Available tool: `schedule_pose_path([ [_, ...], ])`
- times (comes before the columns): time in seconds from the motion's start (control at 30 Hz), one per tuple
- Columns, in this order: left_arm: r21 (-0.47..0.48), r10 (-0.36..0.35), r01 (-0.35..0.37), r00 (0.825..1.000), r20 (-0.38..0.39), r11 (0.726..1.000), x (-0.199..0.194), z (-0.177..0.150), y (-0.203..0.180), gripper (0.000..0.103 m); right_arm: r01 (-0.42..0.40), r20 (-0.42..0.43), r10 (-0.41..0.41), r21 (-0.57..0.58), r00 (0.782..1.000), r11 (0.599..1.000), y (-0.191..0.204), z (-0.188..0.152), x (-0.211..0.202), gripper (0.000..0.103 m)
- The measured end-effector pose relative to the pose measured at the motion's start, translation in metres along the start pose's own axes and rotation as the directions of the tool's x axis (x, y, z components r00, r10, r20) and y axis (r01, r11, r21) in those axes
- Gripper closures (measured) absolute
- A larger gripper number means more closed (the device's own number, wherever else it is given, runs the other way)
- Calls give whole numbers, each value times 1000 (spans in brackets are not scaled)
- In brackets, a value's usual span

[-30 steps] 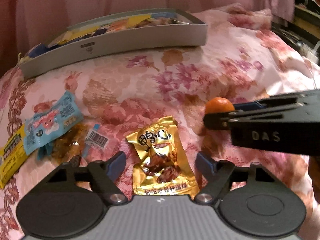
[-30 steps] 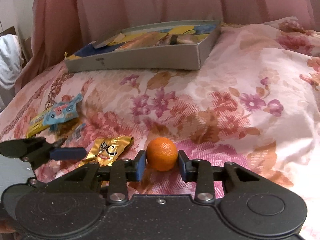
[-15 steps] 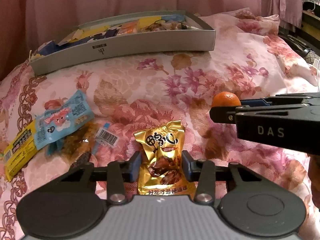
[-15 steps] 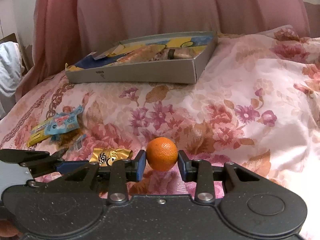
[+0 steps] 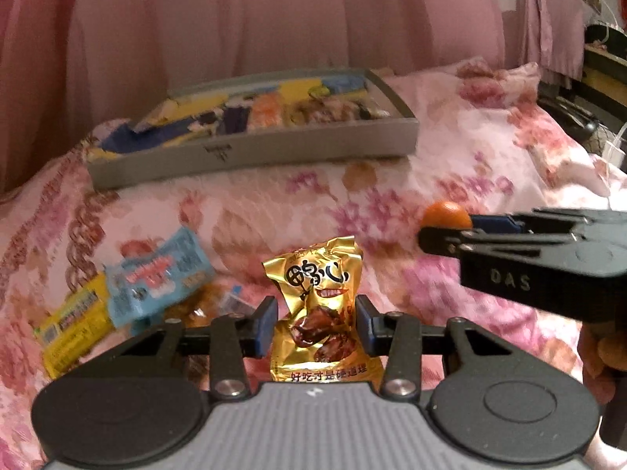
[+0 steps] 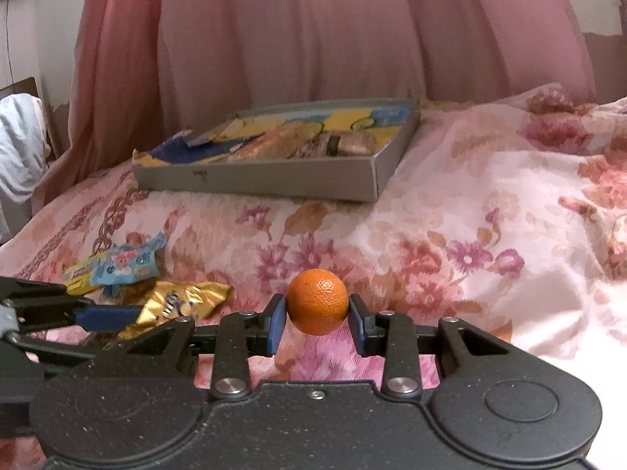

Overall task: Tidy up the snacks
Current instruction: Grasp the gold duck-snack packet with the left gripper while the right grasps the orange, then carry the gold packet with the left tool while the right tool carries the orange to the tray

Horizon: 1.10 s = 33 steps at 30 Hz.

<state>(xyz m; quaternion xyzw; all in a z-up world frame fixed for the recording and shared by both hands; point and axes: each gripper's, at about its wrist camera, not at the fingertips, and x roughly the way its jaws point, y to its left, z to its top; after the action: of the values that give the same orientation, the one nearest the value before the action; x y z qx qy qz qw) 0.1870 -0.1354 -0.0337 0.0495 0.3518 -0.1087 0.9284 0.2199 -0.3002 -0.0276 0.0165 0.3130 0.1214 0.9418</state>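
The left claw (image 5: 316,325) is pinching a gold snack packet (image 5: 319,309) by its middle, one blue pad on each side. The packet stands up tall between the pads, its long way running from the claw body out ahead, top edge pointing away. It looks light, crinkly and slippery, so the puffy middle is a good place to hold.

The right claw (image 6: 317,319) is squeezing a small orange (image 6: 318,300). It looks round, firm and a bit squashy.

Far ahead of both claws sits a gray snack box (image 6: 274,178). More packets (image 5: 156,278) lie left of the left claw.
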Motion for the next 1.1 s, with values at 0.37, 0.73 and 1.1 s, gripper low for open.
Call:
schedule_pose_path([
  [0.37,-20,22,-19,987,160,1000,10,75,25,57,61,248,-43,-68,968,996,11,20,-2,67],
  [0.73,-150,45,-1,955,292,989,52,144,34,57,140,344,-105,-79,933,987,2,50,30,67],
  [1.1,-122,30,2,964,264,993,84,147,18,57,151,319,-121,-73,940,986,2,54,50,67],
])
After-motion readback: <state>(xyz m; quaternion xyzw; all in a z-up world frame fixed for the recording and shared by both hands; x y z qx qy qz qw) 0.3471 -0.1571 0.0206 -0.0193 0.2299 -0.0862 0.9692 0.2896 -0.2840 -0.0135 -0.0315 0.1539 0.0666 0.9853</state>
